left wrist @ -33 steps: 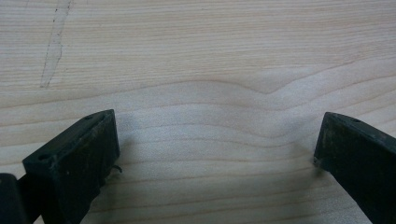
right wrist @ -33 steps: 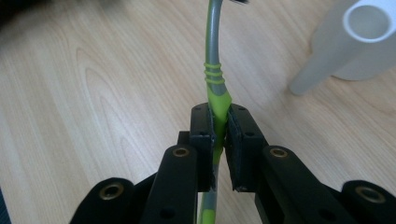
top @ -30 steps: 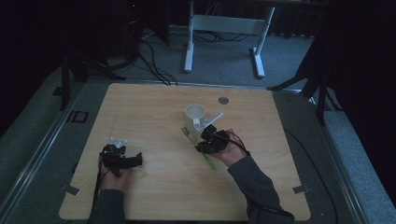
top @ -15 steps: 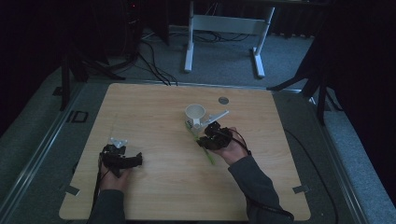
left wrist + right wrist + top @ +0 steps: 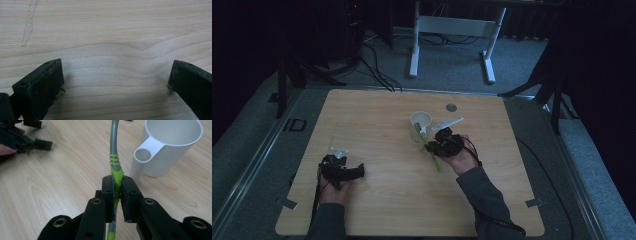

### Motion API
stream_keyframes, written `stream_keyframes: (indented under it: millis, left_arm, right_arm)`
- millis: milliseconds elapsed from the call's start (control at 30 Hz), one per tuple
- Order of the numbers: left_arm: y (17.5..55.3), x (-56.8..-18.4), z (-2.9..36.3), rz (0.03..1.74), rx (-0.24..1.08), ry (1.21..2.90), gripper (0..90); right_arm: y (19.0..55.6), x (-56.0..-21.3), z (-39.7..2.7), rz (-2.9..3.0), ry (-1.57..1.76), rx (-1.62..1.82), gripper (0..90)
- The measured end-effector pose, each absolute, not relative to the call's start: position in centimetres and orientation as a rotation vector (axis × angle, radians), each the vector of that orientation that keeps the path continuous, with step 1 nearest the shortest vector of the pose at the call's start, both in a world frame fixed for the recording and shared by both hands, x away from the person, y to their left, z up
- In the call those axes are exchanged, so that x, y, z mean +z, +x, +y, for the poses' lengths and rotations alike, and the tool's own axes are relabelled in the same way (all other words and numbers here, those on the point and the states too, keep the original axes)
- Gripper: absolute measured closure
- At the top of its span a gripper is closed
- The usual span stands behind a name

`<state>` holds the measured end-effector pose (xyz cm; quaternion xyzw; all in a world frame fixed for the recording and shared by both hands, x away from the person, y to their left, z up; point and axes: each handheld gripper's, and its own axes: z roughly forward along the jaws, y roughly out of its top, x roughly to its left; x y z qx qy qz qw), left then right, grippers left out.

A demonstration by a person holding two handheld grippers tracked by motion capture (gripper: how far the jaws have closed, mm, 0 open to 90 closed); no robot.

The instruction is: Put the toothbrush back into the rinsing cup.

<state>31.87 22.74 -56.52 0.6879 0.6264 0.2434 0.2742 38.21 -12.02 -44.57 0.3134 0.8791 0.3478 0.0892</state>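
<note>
A pale wooden worktop is seen on grey carpet in a dark room. The left hand-held gripper is released; the right hand-held gripper is clenched on a green toothbrush beside a white cup.

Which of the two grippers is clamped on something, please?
The right gripper: its jaws pinch a green-and-grey toothbrush beside the white cup. The left gripper stands open over bare table.

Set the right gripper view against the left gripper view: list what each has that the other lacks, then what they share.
Right gripper view: right gripper clamped on a green-and-grey toothbrush, beside a white plastic cup with a side tube; the other gripper lies farther off at upper left.

Left gripper view: left gripper, jaws wide apart, nothing between them.

Both: the light wooden tabletop.
</note>
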Motion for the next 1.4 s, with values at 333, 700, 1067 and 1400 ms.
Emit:
stream_keyframes:
  millis: [333,700,1067,1400]
  left_arm:
    - [31.87,-56.53,22.74,1.684,0.654,1.850,0.2]
    - [31.87,-56.53,22.74,1.684,0.654,1.849,0.2]
    - [31.87,-56.53,22.74,1.684,0.655,1.850,0.2]
    - [31.87,-56.52,22.74,1.685,0.655,1.850,0.1]
  right_arm:
    - [38.44,-44.19,-12.34,2.553,0.961,1.095,81.6]
    - [38.65,-43.85,-12.64,2.496,0.986,1.141,81.6]
    - [38.71,-43.96,-12.71,2.433,1.009,1.170,81.6]
    - [38.70,-43.82,-12.76,2.395,1.004,1.202,81.6]
